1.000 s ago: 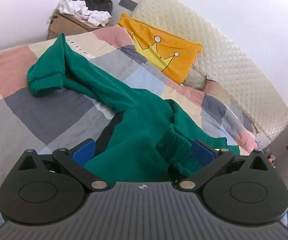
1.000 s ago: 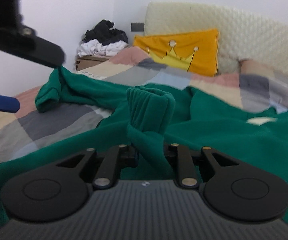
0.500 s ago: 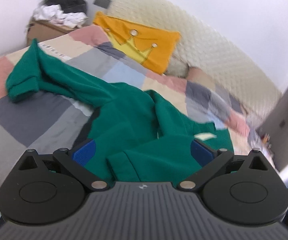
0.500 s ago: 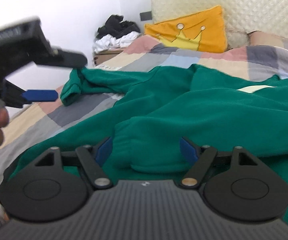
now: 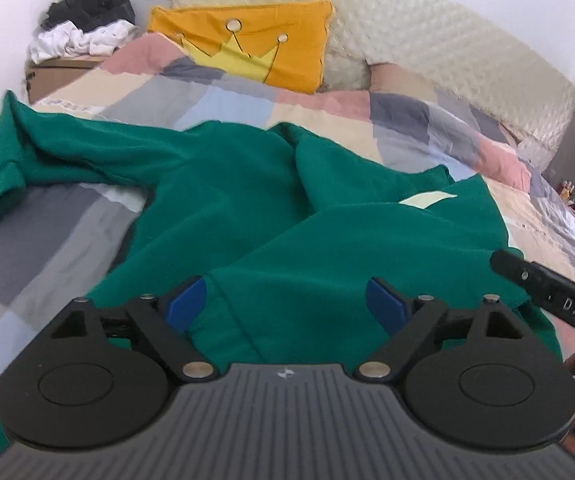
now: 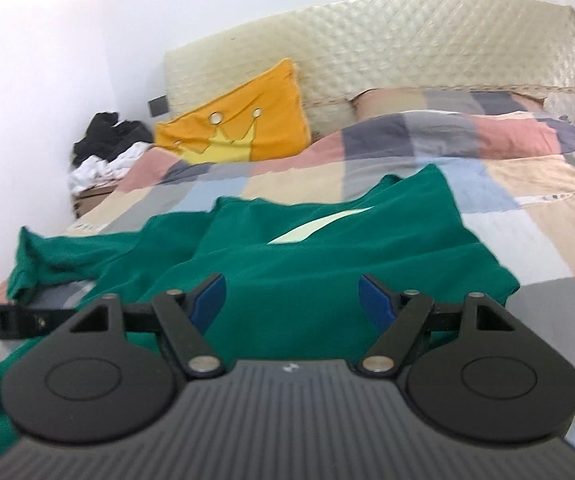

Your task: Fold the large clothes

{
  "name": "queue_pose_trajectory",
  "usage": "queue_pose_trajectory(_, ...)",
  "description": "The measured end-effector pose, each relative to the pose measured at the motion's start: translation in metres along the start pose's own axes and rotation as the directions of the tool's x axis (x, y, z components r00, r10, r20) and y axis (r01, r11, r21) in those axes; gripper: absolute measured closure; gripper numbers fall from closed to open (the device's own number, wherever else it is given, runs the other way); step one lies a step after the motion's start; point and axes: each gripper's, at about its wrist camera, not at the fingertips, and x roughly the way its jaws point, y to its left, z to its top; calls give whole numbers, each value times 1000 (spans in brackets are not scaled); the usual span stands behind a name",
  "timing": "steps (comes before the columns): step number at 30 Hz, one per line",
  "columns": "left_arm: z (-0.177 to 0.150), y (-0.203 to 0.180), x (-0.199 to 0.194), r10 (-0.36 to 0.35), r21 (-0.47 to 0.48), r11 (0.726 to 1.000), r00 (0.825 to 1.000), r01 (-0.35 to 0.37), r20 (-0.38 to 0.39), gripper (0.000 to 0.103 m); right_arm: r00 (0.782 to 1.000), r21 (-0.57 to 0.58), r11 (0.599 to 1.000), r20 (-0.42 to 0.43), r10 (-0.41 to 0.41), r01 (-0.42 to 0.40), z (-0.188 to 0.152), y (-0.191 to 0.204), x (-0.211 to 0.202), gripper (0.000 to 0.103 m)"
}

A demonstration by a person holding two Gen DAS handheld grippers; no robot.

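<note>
The green sweatshirt [image 5: 247, 200] is spread on the patchwork bed [image 5: 427, 120], one sleeve folded across, so the right gripper [image 6: 291, 300] is held wide and empty while the left gripper [image 5: 287, 300] is closing unclamped above its hem.

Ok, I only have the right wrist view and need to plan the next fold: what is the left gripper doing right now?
Observer: The left gripper is closing, its fingers on either side of green sweatshirt fabric, not pinching it yet.
Operator: Which part of the garment lies between them?
Observer: What looks like the cuff of the sleeve folded across the body; its seam runs just inside the left-hand finger.
</note>
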Motion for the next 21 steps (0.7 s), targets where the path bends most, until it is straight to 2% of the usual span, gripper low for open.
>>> queue_pose_trajectory(5,5,-14,28,1,59,998,1000,0,-10,15,1000,44,999,-11,-24,24,-4,-18,22,31)
queue_pose_trajectory(10,26,-35,50,-99,51,994,995,98,12,15,998,89,994,-7,-59,60,-6,-33,33,31)
queue_pose_trajectory(14,36,-59,74,-136,94,986,991,135,1,15,994,71,992,-1,-108,108,-6,-41,42,31)
queue_pose_trajectory(17,35,-71,97,-134,136,981,990,137,-36,15,990,74,987,-29,-140,142,-12,-50,54,31)
queue_pose_trajectory(21,24,-76,122,-102,183,976,991,117,-89,15,983,126,980,-114,-143,157,-24,-62,74,31)
